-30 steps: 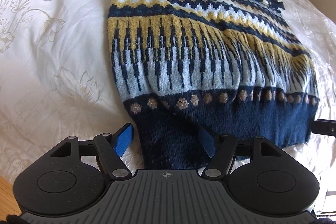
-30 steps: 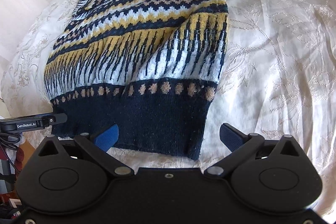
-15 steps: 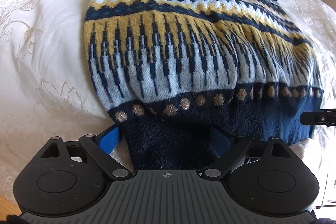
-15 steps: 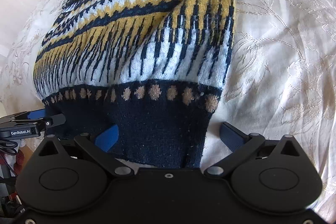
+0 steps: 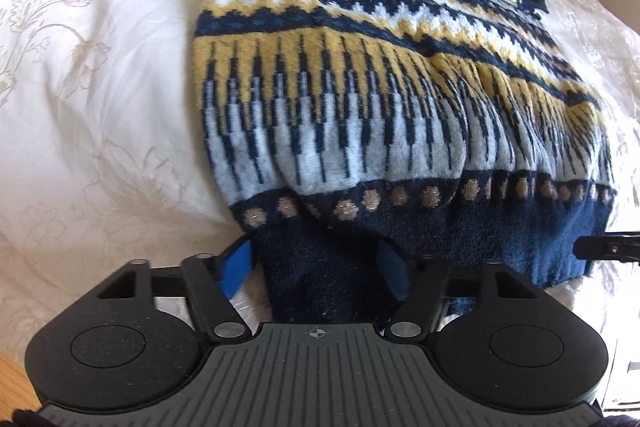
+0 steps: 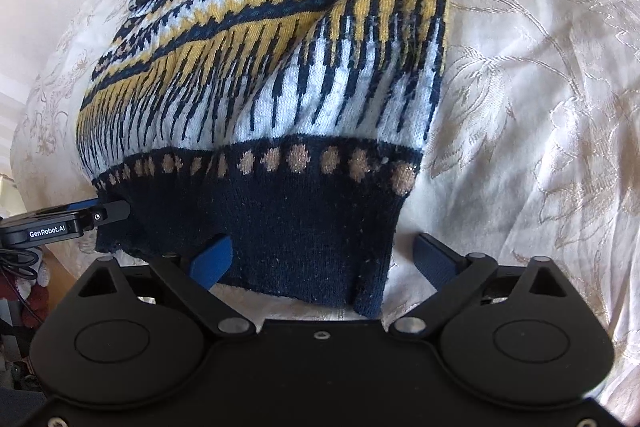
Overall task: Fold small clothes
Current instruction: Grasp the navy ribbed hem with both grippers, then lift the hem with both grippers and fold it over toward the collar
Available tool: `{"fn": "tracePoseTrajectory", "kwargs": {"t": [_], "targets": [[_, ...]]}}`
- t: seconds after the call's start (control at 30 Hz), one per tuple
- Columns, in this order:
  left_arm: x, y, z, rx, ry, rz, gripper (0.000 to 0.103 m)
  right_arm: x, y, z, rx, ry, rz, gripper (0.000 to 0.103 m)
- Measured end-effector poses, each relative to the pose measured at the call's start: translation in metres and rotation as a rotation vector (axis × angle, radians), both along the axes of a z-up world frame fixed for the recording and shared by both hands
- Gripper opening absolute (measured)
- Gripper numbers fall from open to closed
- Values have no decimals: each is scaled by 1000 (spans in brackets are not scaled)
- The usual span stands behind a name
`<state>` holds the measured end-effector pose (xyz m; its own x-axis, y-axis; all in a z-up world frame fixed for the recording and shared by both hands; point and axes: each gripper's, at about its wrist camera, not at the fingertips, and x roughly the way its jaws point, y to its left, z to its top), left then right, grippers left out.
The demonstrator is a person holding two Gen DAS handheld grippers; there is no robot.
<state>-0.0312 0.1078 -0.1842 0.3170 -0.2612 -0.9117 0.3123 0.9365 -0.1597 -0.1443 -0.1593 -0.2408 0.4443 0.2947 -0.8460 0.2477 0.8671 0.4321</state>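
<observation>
Sweater: I see the sweater (image 5: 384,99) lying lengthwise on the bedspread (image 5: 100,75), its navy hem (image 6: 288,227) at the near edge by both grippers, the neck end far off.
Done so far: the sleeves look tucked in over the far part of the body, so I judge the side folds made; I cannot be sure from here.
Left to do: the hem-to-neck fold. The hem is only bunched up near me and not carried over yet.
Left gripper: my left gripper (image 5: 316,273) sits at the hem's left corner. Its jaws have just been closing to about half way, with a bunch of navy rib between the blue pads (image 5: 236,267). The knit fills the gap and touches both, so I take it as gripped.
Right gripper: my right gripper (image 6: 324,259) is at the hem's right corner, jaws wide and just beginning to close. The left pad lies against the rib; the right pad stands clear of the hem's edge over bare bedspread, so nothing is held yet.
Next, as I judge: close the right side on its corner, then lift both together.
</observation>
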Motion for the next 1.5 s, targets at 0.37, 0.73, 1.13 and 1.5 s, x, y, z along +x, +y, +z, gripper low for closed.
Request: {"fn": "tracePoseTrajectory", "kwargs": {"t": [0.37, 0.73, 1.13, 1.5], "targets": [[-2, 20, 36, -153, 14, 65, 8, -7, -21, 27, 154, -37, 5, 13], [53, 17, 133, -292, -192, 172, 5, 29, -63, 115, 211, -314, -26, 13], [162, -17, 166, -361, -367, 248, 6, 147, -119, 151, 175, -474, -113, 13], [253, -46, 143, -329, -344, 208, 6, 239, -143, 130, 97, -418, -197, 13]]}}
